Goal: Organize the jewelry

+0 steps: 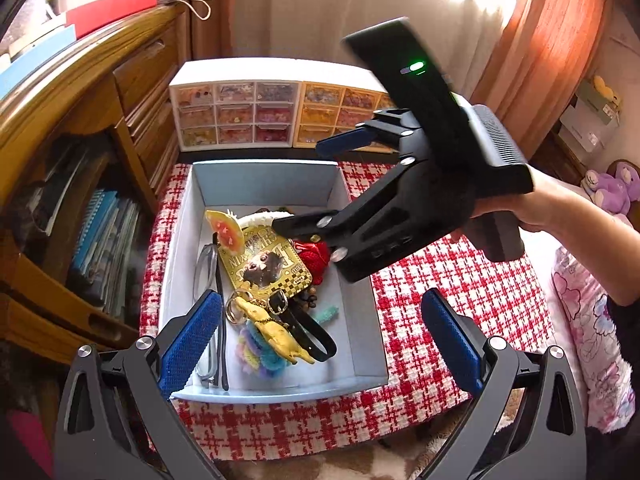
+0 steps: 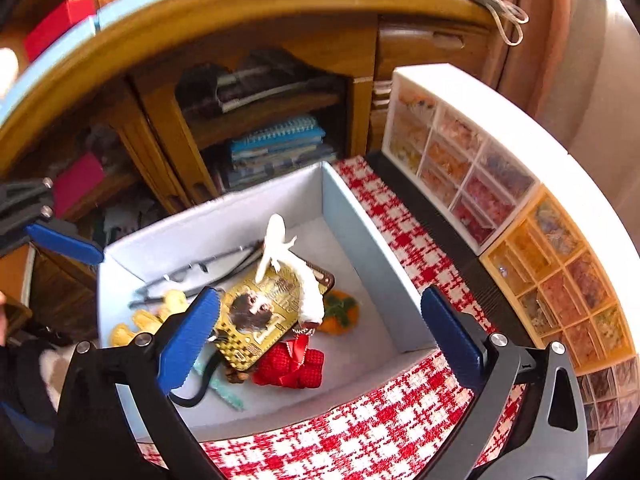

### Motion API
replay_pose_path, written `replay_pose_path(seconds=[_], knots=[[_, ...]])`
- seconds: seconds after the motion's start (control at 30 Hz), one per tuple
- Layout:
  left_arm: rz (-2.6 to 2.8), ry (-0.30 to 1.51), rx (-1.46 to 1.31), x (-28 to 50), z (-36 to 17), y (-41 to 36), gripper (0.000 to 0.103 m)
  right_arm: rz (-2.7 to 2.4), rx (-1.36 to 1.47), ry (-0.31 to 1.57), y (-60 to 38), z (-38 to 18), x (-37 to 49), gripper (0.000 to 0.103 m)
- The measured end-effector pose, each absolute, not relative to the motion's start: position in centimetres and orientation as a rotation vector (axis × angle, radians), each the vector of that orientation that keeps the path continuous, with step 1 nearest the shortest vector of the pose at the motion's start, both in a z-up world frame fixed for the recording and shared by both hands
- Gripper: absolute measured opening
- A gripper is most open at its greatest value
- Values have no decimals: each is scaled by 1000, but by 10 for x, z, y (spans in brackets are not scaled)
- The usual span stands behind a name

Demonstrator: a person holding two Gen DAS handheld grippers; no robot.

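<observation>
A pale blue cardboard box [image 1: 362, 312] sits on a red-and-white woven check cloth [image 1: 448, 288]. In it lie a glossy gold card tag [image 2: 256, 312] printed with a doll's face, a white plush figure [image 2: 304, 280] draped over the tag, a red knitted piece with a ribbon [image 2: 296, 364], a small orange felt fruit [image 2: 338, 314], wire-framed spectacles [image 1: 208, 280], a black strap [image 1: 312, 336] and a yellow rubbery charm [image 1: 276, 334].

The right gripper [image 2: 320, 332] hangs over the box, its ribbed blue pads spread wide with nothing clamped. The left gripper [image 1: 320, 336] is equally spread and empty. Behind stand clear-fronted plastic drawer units [image 1: 236, 114], their contents too blurred to name.

Mirrored "XIN" on gold tag [image 1: 267, 259]
</observation>
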State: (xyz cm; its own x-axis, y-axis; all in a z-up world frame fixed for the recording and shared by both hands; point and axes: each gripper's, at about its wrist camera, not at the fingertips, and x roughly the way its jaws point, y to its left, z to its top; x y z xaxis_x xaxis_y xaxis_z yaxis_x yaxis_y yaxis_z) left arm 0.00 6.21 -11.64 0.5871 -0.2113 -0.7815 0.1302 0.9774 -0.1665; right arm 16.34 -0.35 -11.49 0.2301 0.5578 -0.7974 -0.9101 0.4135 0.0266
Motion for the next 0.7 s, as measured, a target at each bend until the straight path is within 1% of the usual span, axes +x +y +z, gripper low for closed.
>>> replay_pose_path(seconds=[0.27, 0.37, 0.5, 0.7], knots=[[-186, 896, -99, -2, -103, 60, 99, 1015, -193, 760, -72, -73, 180, 97], [-186, 891, -91, 2, -100, 54, 99, 958, -105, 739, -105, -66, 184, 97], [-203, 882, -92, 7, -99, 40, 99, 845, -38, 712, -155, -71, 188, 97], [-203, 878, -99, 20, -103, 11, 99, 613, 48, 746, -226, -99, 192, 97]])
